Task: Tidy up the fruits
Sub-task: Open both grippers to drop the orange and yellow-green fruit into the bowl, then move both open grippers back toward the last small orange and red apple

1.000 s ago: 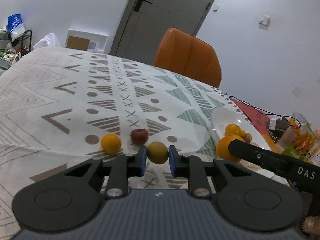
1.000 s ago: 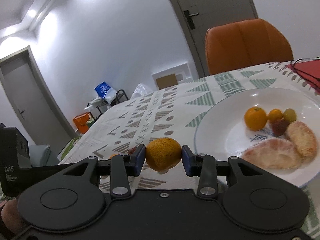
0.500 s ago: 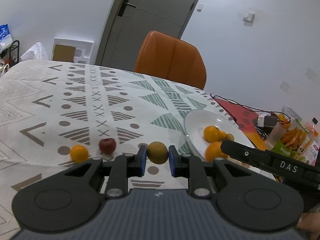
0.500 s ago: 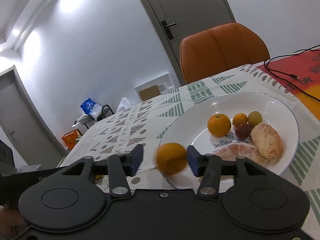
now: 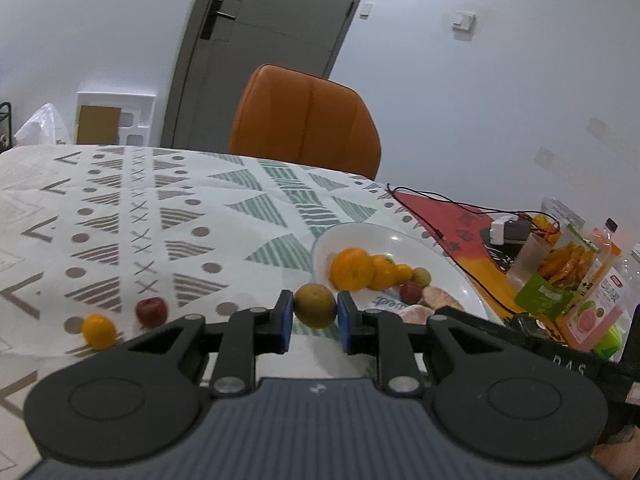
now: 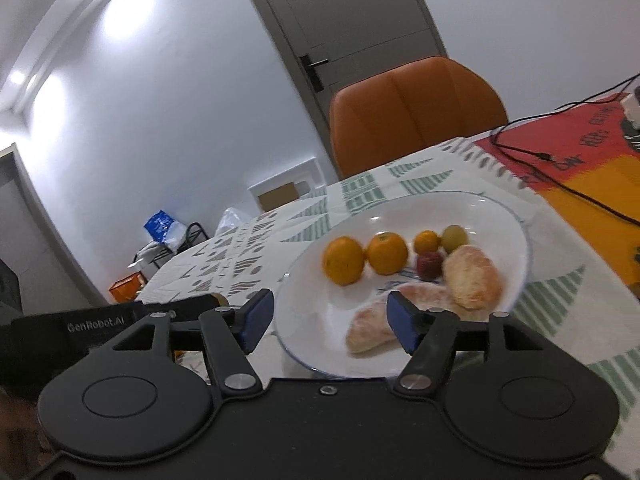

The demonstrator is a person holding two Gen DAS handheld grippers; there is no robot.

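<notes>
Left tongs (image 5: 315, 316) clamp a round yellow-green fruit (image 5: 315, 305); right tongs (image 6: 327, 320) gape wide, empty, above the white ceramic plate (image 6: 516, 240).

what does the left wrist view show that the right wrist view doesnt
Only the left wrist view shows the small orange and red fruit lying on the tablecloth, the left gripper shut on a yellow-green fruit, and snack packets. Only the right wrist view shows the open, empty right gripper and a blue bag. Both show the white plate of fruit, orange chair and door.
</notes>
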